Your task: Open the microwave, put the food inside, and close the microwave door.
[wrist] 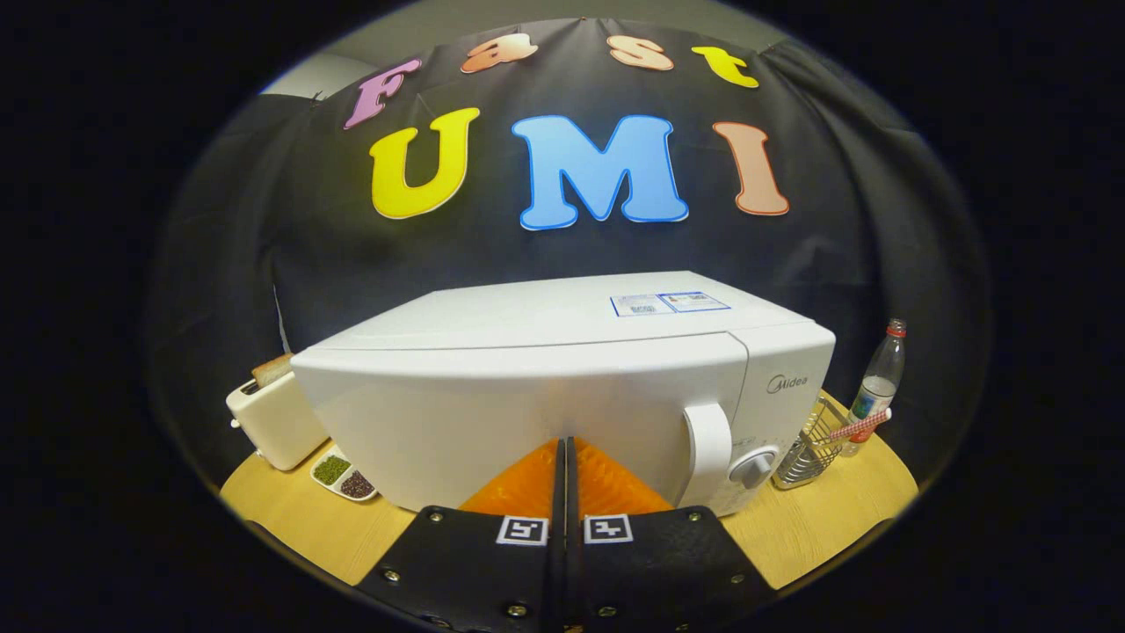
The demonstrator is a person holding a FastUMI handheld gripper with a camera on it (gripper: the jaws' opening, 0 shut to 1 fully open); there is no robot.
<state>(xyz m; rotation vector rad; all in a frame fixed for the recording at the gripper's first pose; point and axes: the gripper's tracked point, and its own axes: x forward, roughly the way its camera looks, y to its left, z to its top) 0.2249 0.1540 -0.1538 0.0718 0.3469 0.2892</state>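
A white microwave [545,387] stands on the wooden table [826,519], its door closed. Its vertical door handle [708,444] and a round knob [754,466] sit toward the right of its front. My gripper [564,444] is shut, fingers pressed together with nothing between them, their tips right up against the lower middle of the door, left of the handle. A small white dish [344,476] with green and dark food in two compartments lies on the table by the microwave's left front corner.
A white toaster [272,418] with a bread slice in it stands left of the microwave. Right of it are a wire basket [813,448] holding a red-checked item and a clear bottle [876,387] with a red cap. Black cloth hangs behind.
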